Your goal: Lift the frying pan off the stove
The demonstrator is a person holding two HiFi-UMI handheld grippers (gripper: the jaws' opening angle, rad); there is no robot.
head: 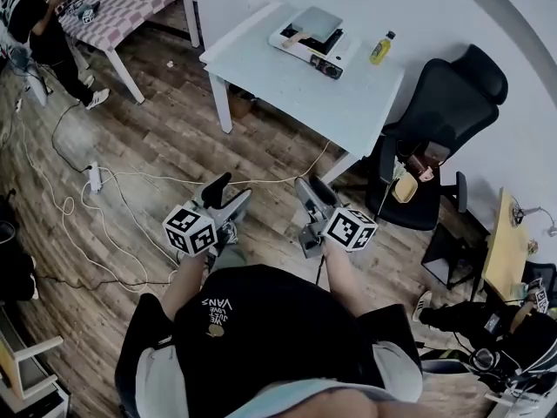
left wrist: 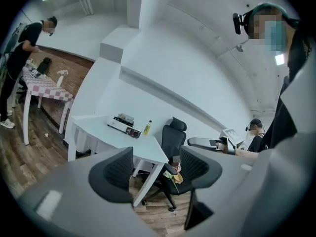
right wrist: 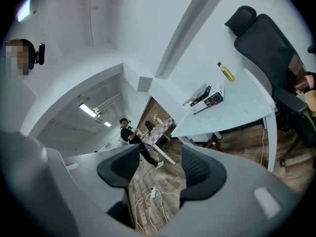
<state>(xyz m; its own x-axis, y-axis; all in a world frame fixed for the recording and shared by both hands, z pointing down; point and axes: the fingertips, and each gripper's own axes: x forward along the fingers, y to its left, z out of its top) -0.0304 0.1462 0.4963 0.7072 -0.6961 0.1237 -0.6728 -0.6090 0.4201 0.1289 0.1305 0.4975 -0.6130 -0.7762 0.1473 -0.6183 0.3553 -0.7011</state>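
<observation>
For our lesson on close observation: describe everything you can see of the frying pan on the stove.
The frying pan looks square, shallow and grey, metal by its look. Its pale, wood-coloured handle sticks out to the lower left in the head view. The pan sits flat on the white portable stove, which stands on the white table. The yellow bottle stands apart to its right. The left gripper and right gripper are far from it, open and empty. Its contents are too small to tell.

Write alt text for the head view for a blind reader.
Seen from above, a person holds the left gripper and right gripper, both open and empty, short of a white table. On it sit a stove with the frying pan and a yellow bottle; a black chair stands beside.
</observation>
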